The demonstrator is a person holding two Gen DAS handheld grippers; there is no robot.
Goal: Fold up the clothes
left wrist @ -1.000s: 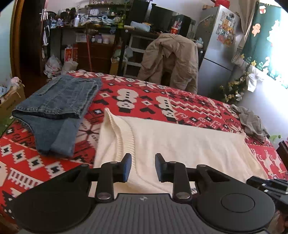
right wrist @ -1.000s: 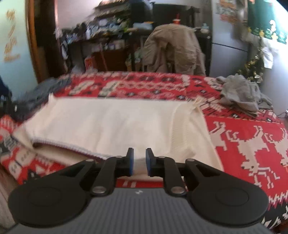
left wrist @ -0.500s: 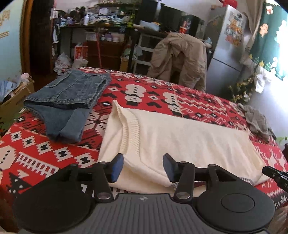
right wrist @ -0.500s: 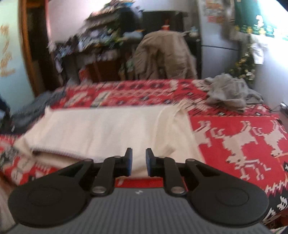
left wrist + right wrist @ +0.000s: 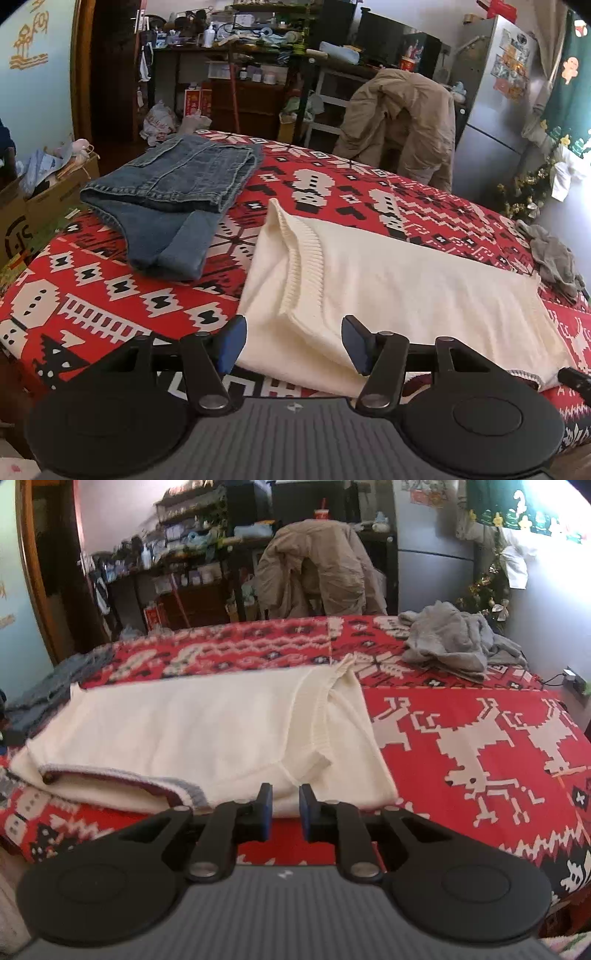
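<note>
Black plastic left gripper [image 5: 293, 341], bottom centre of the left wrist view: jaws opening, spread wide, straddling the near folded edge of the sweater without pressing it. Nothing held.

Black right gripper [image 5: 285, 808], bottom centre of the right wrist view: blue pads nearly together with a narrow gap between them, just in front of the sweater's near edge. No cloth visibly pinched.

Cream knit sweater [image 5: 406, 291], centre of both views, lying flat on the bed: sleeves tucked in, body reduced to a long rectangle. Ribbed cuff band crosses the left end. At lower left of the right wrist view a striped hem [image 5: 147, 781], grey and dark red, peeks from between the layers. Surface smooth, few wrinkles. Judged partly folded: a crosswise fold or two likely remains.

Red, white and black patterned bedspread [image 5: 480, 746], under everything.

Blue jeans [image 5: 173, 184], upper left of the left wrist view, beside the sweater but apart from it: folded, judged done.

Grey garment [image 5: 450, 642], upper right of the right wrist view, crumpled in a heap, well apart from the sweater: judged not yet folded.

Tan jacket [image 5: 402, 122], top centre, draped over a chair beyond the bed.
</note>
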